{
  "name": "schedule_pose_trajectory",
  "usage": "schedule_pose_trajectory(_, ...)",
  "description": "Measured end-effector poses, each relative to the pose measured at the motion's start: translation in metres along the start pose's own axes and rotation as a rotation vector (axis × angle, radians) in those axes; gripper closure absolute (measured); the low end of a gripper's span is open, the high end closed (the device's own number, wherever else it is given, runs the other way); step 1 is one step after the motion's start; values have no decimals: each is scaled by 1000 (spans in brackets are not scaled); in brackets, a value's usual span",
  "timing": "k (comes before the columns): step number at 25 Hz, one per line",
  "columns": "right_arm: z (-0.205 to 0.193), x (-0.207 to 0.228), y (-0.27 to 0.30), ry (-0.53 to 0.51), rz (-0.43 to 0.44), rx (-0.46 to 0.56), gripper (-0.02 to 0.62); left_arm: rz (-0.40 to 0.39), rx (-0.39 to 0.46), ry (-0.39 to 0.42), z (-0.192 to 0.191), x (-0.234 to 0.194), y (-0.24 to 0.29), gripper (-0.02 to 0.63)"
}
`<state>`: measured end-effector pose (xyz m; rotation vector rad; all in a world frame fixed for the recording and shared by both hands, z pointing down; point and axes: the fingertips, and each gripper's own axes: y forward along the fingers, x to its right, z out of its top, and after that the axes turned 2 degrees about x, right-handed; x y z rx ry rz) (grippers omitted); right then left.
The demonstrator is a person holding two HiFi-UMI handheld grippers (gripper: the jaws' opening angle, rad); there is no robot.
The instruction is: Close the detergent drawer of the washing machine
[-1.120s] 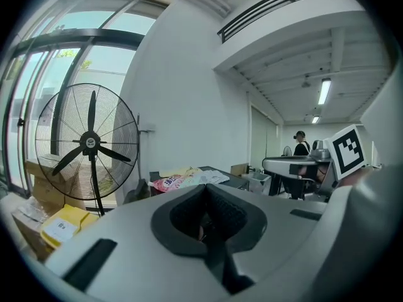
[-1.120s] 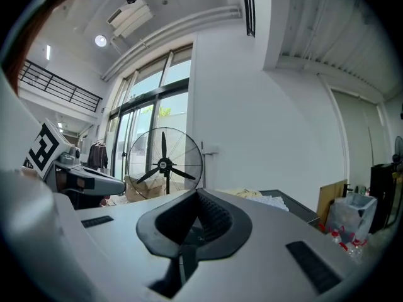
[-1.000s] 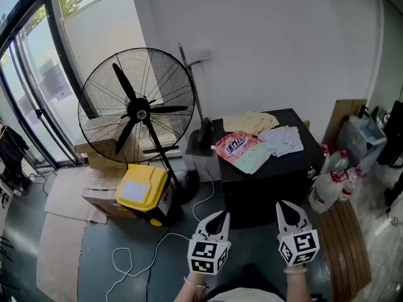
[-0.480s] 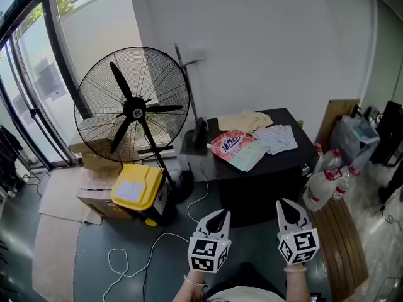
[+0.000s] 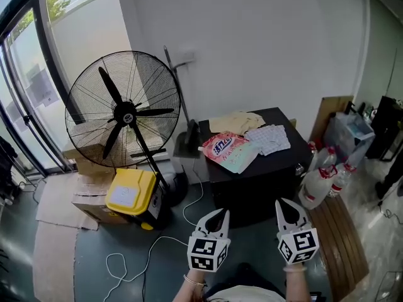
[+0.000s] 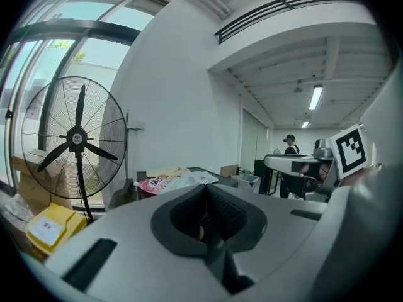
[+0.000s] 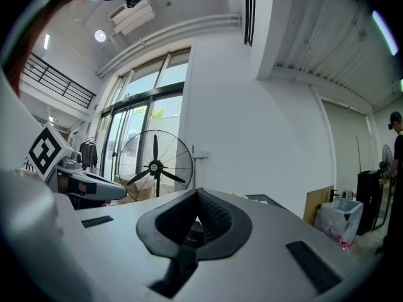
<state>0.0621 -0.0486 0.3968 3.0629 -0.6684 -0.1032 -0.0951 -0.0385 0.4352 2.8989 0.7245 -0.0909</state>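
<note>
No washing machine or detergent drawer shows in any view. My left gripper (image 5: 221,212) and right gripper (image 5: 284,204) hang side by side at the bottom of the head view, over the grey floor in front of a black cabinet (image 5: 264,175). Both are shut with nothing between the jaws. In the left gripper view the left gripper (image 6: 204,187) has its jaws meeting at the tip, pointing toward the cabinet and the fan (image 6: 75,137). The right gripper (image 7: 197,192) is likewise closed in its own view. A pink detergent bag (image 5: 227,148) lies on the cabinet top.
A large standing fan (image 5: 123,115) is at the left, with a yellow box (image 5: 130,194) and cardboard (image 5: 56,200) beside it. A white cable (image 5: 145,263) loops on the floor. Folded cloths (image 5: 267,137) lie on the cabinet. Plastic bottles (image 5: 318,181) and a wooden board (image 5: 340,244) are at the right. A person (image 6: 291,146) stands far off.
The head view has swung a little, so the fan, yellow box and cabinet slid left in the picture. Both grippers stay in the same spot and remain shut.
</note>
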Motion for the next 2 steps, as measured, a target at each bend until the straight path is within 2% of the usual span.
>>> schedule_pose_trajectory(2, 0, 8, 1, 3, -5, 1, 569, -6, -2, 1, 1, 4, 7, 586)
